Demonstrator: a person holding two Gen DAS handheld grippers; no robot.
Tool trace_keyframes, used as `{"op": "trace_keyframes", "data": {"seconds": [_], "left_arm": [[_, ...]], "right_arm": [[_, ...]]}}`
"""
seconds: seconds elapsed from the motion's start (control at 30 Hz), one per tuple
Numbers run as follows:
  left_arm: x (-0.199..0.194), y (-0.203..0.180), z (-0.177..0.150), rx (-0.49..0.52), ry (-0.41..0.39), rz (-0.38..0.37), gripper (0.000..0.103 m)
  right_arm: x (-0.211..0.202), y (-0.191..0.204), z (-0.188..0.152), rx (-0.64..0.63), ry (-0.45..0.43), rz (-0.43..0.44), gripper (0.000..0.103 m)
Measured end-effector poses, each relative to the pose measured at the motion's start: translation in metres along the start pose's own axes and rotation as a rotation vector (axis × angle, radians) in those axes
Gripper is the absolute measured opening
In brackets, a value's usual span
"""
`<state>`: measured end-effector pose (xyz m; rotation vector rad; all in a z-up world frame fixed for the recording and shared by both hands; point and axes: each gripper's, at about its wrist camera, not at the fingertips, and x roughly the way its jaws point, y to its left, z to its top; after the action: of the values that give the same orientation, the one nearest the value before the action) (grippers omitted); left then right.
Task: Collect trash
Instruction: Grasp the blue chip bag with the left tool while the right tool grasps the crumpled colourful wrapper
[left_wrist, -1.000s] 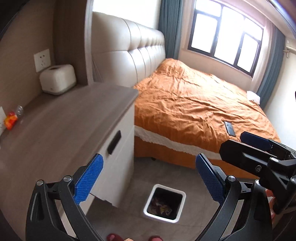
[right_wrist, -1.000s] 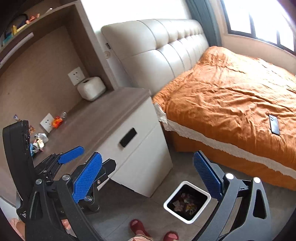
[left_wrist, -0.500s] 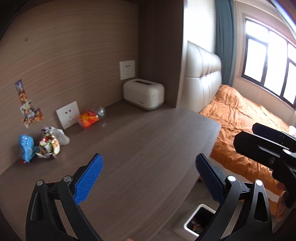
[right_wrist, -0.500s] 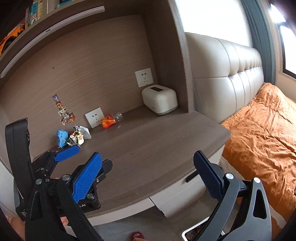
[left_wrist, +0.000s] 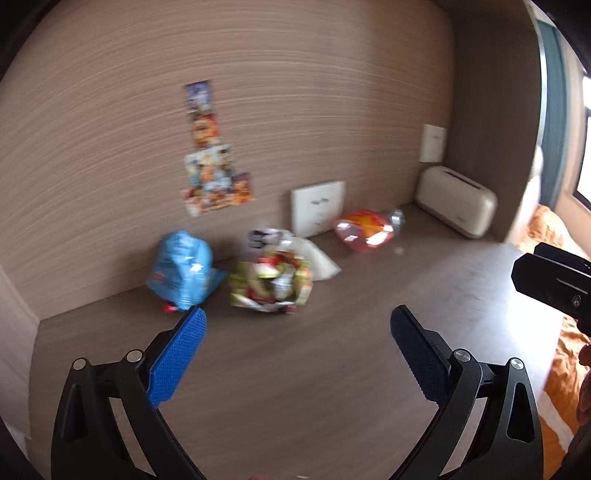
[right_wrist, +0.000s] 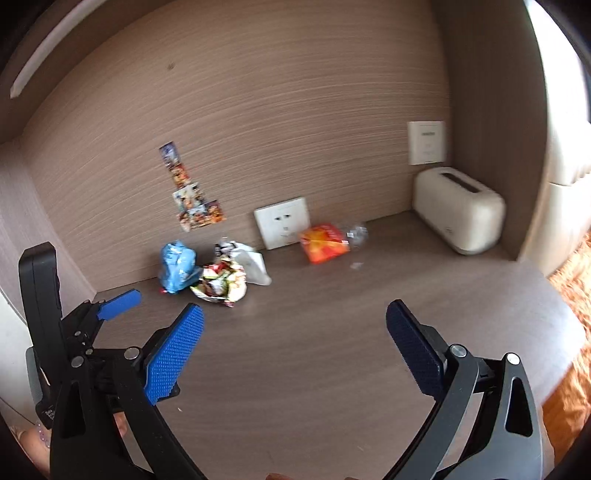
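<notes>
Your left gripper (left_wrist: 295, 350) and right gripper (right_wrist: 293, 343) share one build: black Y-shaped frames with silver screws (right_wrist: 457, 350) at the joints and blue dimpled pads (right_wrist: 173, 354) lining each finger. A small white label, perhaps lettering, sits low on the left gripper's body in the right wrist view.

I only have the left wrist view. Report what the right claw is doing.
Observer: The right claw is open and empty, over bare desk.
Operator: Tell me how my left claw sits against the blue bag.
Observer: Seen from the right wrist view, the left claw stops short of the blue bag and does not touch it.
Operator: Report anything behind my camera.
Observer: Part of a hand shows below the left claw's body, at the lower left edge.
</notes>
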<state>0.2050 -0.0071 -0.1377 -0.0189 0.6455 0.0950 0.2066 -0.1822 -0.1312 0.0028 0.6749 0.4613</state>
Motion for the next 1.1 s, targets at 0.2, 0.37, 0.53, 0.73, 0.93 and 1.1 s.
{"op": "trace_keyframes", "data": {"seconds": [0.2,0.37,0.53,0.73,0.93,1.1], "left_arm": [[0.019,0.057,0.000,-0.059,0.014,0.088,0.098],[0.039,0.092,0.004,-0.080,0.022,0.130,0.098],[0.063,0.113,0.008,-0.065,0.021,0.166,0.098],[0.099,0.129,0.014,-0.037,0.053,0.161,0.098],[0.128,0.139,0.019,-0.071,0.096,0.035,0.087],[0.140,0.121,0.016,0.015,0.114,0.022,0.071]], "right_arm": [[0.053,0.039,0.013,-0.042,0.040,0.071,0.099],[0.093,0.063,0.017,-0.062,0.076,0.098,0.099],[0.135,0.079,0.017,-0.060,0.114,0.094,0.099],[0.182,0.088,0.013,-0.021,0.162,0.054,0.098],[0.209,0.084,0.005,0.048,0.199,0.012,0.097],[0.221,0.075,-0.001,0.112,0.233,0.025,0.062]]}}
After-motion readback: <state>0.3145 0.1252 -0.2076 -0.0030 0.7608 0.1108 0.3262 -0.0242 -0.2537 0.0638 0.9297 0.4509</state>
